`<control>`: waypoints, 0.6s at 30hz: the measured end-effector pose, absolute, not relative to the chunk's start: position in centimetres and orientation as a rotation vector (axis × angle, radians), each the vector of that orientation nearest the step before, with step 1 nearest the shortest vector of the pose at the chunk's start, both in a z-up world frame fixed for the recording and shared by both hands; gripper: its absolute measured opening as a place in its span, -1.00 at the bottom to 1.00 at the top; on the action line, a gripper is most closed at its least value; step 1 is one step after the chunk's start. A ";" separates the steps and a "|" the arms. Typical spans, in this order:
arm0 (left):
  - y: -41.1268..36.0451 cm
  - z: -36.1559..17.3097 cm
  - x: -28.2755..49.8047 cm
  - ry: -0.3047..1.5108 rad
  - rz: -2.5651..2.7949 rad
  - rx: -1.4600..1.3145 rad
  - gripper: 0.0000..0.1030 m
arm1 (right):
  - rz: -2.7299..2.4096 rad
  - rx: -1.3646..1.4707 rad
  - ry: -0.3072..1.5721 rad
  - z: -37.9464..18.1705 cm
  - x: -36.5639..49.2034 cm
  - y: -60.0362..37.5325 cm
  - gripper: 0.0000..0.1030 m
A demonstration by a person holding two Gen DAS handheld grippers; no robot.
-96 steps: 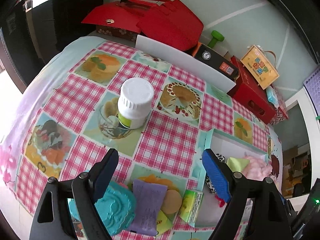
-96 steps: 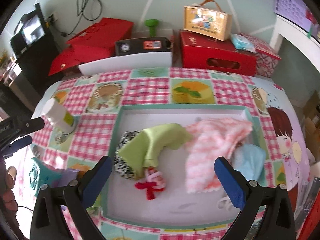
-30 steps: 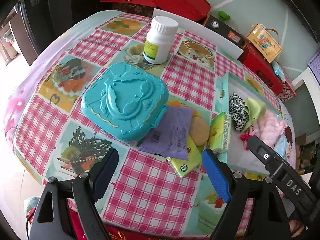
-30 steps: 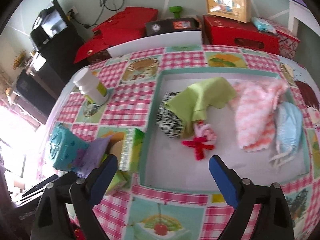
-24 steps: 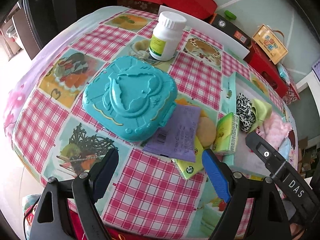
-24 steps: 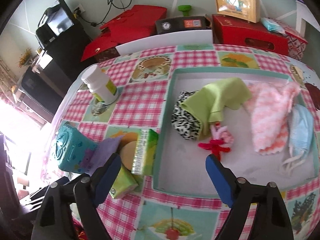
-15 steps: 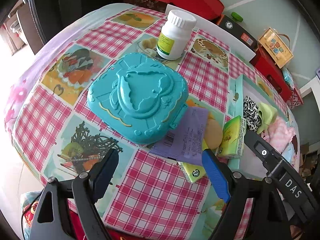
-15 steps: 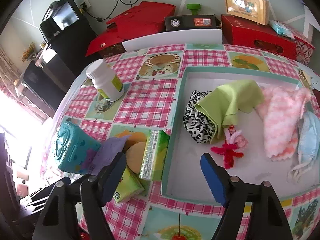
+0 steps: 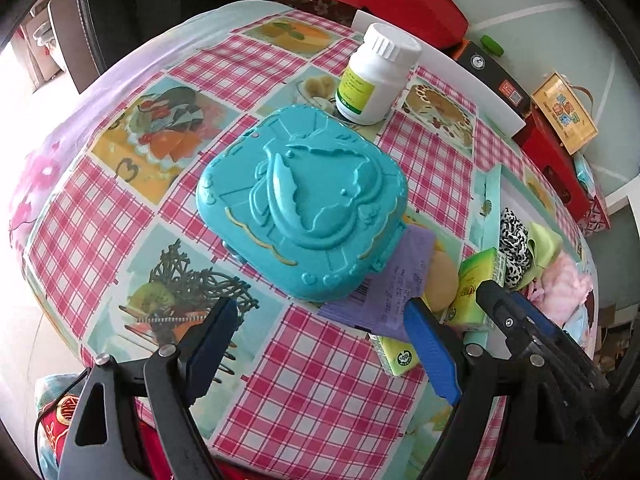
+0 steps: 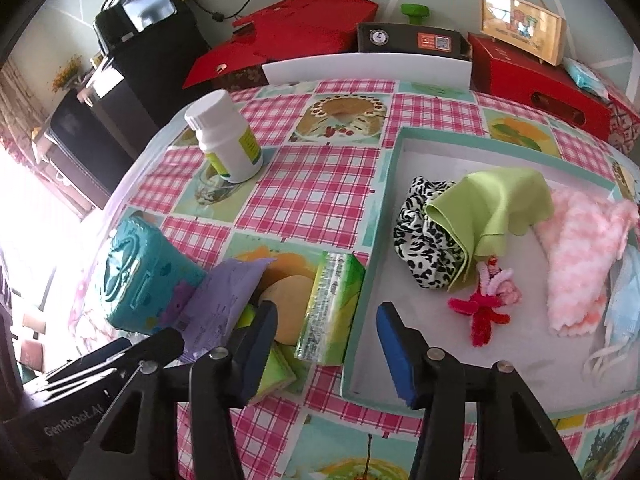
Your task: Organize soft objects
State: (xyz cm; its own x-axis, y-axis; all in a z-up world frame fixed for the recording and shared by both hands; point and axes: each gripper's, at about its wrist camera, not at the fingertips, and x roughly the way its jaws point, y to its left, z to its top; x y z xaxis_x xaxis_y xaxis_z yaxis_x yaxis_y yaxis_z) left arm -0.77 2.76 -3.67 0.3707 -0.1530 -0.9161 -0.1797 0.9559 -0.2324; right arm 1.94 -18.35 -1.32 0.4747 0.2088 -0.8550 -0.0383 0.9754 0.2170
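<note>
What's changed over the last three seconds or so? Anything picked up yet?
Nothing picked up. The right gripper has swung left from over the tray to the green tissue pack standing beside it; its jaws are closing, with the pack between them, not yet pressed. The left gripper pulled back, still open and empty. The cloths, teal case and bottle haven't moved.

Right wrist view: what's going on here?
A person is sorting soft things into the tray. It already holds cloths, a scrunchie and a mask. The right gripper is closing around the green tissue pack standing just outside the tray, pads not yet on it. The left gripper hangs open near the teal case, holding nothing.
</note>
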 end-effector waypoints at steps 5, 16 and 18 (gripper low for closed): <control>2.7 -3.9 -0.7 1.207 0.014 -0.319 0.66 | 0.161 0.133 1.071 -1.5 2.1 -17.4 -0.21; 2.9 -4.2 -0.5 1.216 0.013 -0.330 0.66 | 0.132 0.056 1.074 -2.0 2.3 -16.6 -0.42; 2.8 -4.2 -0.4 1.217 0.012 -0.329 0.66 | 0.131 0.047 1.074 -2.0 2.2 -16.5 -0.42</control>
State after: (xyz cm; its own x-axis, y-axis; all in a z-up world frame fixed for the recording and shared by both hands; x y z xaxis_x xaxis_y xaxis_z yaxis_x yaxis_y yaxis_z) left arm -0.44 2.77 -4.22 0.3528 -0.1657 -0.9209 -0.1839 0.9527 -0.2418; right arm 2.23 -16.53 -2.00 0.4699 0.1301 -0.8731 -0.0842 0.9912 0.1023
